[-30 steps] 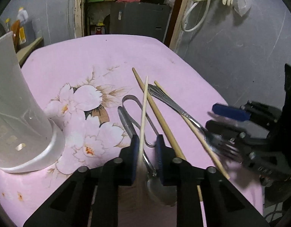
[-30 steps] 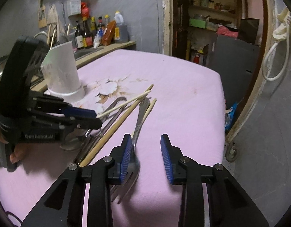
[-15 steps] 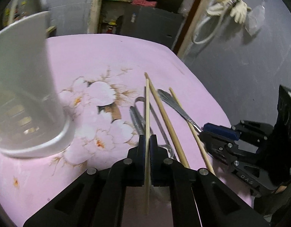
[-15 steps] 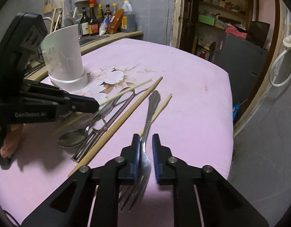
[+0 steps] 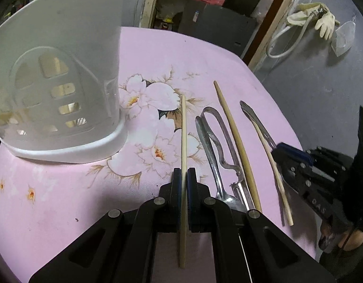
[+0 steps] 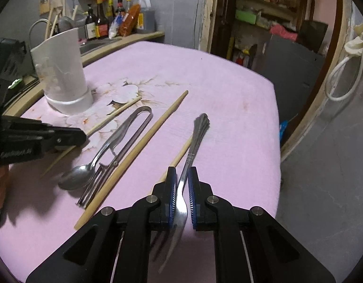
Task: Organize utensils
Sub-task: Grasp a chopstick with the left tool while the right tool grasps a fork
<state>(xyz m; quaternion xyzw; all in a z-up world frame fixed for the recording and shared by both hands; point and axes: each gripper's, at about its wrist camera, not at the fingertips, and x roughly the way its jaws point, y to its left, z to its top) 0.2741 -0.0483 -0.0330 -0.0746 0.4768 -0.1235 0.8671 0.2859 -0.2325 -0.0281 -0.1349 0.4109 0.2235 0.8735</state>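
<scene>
My left gripper [image 5: 184,174] is shut on a thin wooden chopstick [image 5: 183,129], which points forward over the pink flowered tablecloth [image 5: 158,59]. A white slotted utensil holder [image 5: 63,82] stands close on the left. To the right lie a spoon [image 5: 225,199], a metal peeler [image 5: 219,136], a thicker chopstick [image 5: 235,141] and a pale chopstick [image 5: 273,165]. My right gripper [image 6: 182,176] is shut on a metal fork [image 6: 195,139] near its neck, with the tines toward the camera. The left gripper [image 6: 70,136] and the holder [image 6: 63,70] also show in the right wrist view.
Sauce bottles [image 6: 103,21] stand on a counter behind the table at the back left. The table edge [image 6: 277,129] drops off to the right above a grey floor. A dark cabinet [image 5: 217,23] fills the doorway beyond. A hose and gloves [image 5: 318,21] hang on the wall.
Both grippers have closed: the left on the thin chopstick, the right on the fork. The left gripper has moved with the chopstick toward the white holder, away from the other utensils.
</scene>
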